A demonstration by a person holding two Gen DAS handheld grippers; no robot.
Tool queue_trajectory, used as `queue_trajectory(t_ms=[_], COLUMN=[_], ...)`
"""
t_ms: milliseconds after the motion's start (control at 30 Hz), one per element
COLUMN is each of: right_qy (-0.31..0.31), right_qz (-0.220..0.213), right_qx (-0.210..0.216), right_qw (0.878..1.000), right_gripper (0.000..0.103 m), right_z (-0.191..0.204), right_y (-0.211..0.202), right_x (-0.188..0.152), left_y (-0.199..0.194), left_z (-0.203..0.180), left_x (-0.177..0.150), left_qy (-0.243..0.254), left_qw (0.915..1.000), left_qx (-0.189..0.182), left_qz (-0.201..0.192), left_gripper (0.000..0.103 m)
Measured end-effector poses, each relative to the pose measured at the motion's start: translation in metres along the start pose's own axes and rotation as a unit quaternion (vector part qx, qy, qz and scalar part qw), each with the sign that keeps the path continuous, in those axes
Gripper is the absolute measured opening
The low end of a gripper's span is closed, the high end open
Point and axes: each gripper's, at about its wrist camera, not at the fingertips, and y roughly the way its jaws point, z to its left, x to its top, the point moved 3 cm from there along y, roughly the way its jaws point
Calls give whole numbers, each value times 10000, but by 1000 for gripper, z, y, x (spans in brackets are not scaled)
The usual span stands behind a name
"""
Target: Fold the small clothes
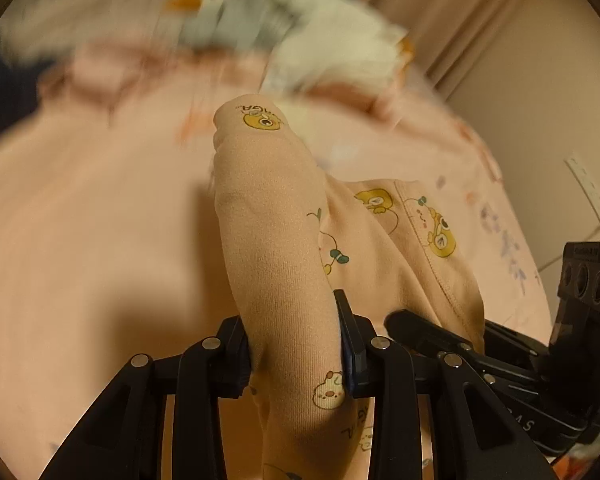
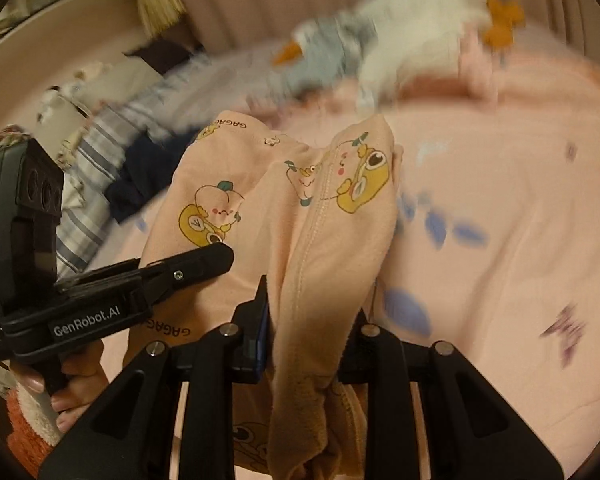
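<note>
A small peach garment [image 1: 268, 216] printed with yellow cartoon frogs hangs lifted above a pink bed sheet [image 1: 80, 216]. My left gripper [image 1: 296, 344] is shut on one bunched part of it. My right gripper [image 2: 312, 320] is shut on another part of the same garment [image 2: 332, 216], near a stitched seam. The two grippers are close side by side: the right one shows at the right edge of the left wrist view [image 1: 500, 344], and the left one shows at the left of the right wrist view [image 2: 140, 284]. The fingertips are hidden by cloth.
A blurred pile of white, grey and orange clothes [image 2: 400, 44] lies at the far side of the bed. Striped and dark navy cloth [image 2: 132, 168] lies to the left. The pink sheet [image 2: 500, 240] with blue and purple prints spreads to the right. Curtains hang behind.
</note>
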Motion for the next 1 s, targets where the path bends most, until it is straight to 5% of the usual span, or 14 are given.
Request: queue_trajectory(t_ms=[67,133,200,300,367,433,500,600,700,767,900,1000], right_qy=[272,604,654,324,35,-170,-146,-181,-163,-73,524,539], right_qz=[372,682,567,506,261,84,-101,-37,387,772,760,863], right_qx=[25,108,236,-185,-635,-903,-645,-359,-216,-510,-301,-358], right_qw=[9989,9958,9960,9980,9976,9957,9978,9992,9989,9957,9953,9942], right_gripper=[27,28,32,37,35,31,23,14,14,8,2,0], right_z=[-14,-27,-33,-29,-23,-21,-15,-5,3,-7,-29,-29], right_y=[26,43,33,9,-12,-29,-45,-40,-10,14,18,12], right_x=[-15,-31,-33,-24,-18,-10,-2,0,-14,-34,-61,-63], left_y=[27,30,18,-5,-34,-51,-60,-53,-15,3,-8,-19], left_z=[18,32,37,37,27,17,5,-7,-10,6,38,44], left_x=[-16,-26,-26,-20,-14,-6,-3,-9,-30,-50,-72,-77], left_qy=[-180,-419,-559,-580,-251,30,87,194,447,369,-742,-856], left_qw=[9992,9987,9978,9982,9963,9928,9953,9958,9913,9895,9963,9956], left_qx=[73,-208,-286,-12,734,1015,672,619,1223,1394,415,349], left_qz=[337,213,189,122,-379,-642,-697,-640,-205,71,-149,-134], left_gripper=[34,40,40,40,40,40,40,40,40,40,40,40])
